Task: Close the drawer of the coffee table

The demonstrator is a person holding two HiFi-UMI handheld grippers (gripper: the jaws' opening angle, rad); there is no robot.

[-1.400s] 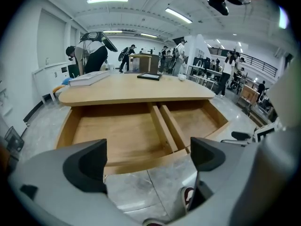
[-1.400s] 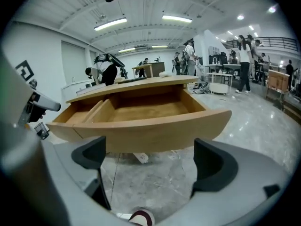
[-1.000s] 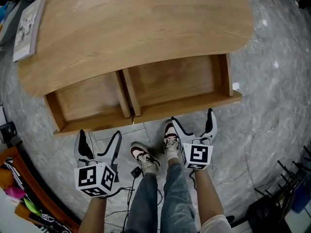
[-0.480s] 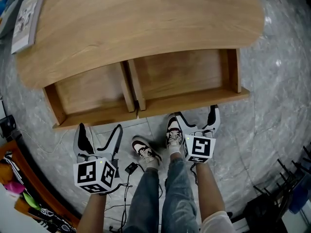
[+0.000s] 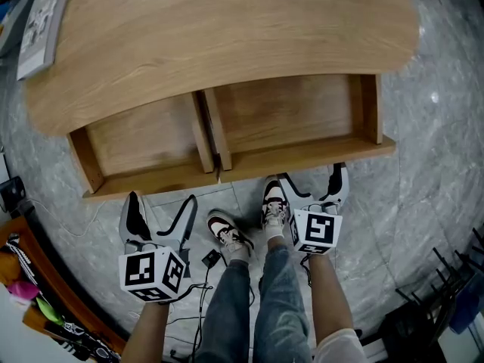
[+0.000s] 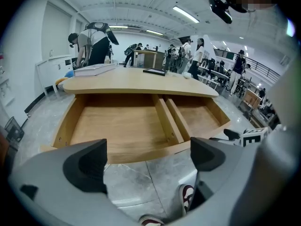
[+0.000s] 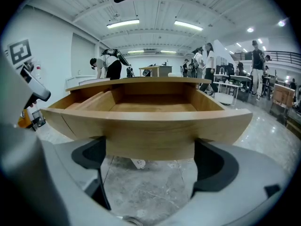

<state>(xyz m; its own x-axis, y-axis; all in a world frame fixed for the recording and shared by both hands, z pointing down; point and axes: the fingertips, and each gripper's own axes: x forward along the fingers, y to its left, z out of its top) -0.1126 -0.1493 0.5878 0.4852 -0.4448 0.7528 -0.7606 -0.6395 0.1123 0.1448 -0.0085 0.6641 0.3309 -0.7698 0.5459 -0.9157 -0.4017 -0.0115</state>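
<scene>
The coffee table (image 5: 212,44) is standing with its right drawer (image 5: 295,119) and left drawer (image 5: 144,142) pulled out toward 6 o'clock. The right gripper (image 5: 311,178), fingers spread wide and gripping nothing, is hovering just beside the right drawer's front at its 12 o'clock. The left gripper (image 5: 162,203) is gaping empty over the floor (image 5: 423,203).

Bare floor (image 5: 162,201) before left drawer (image 5: 140,146), shoes (image 5: 227,240) mid-floor, right drawer front (image 5: 302,159) close before right claw (image 5: 310,176)

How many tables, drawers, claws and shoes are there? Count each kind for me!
Tables: 1
Open drawers: 2
Claws: 2
Shoes: 2
Total: 7
</scene>
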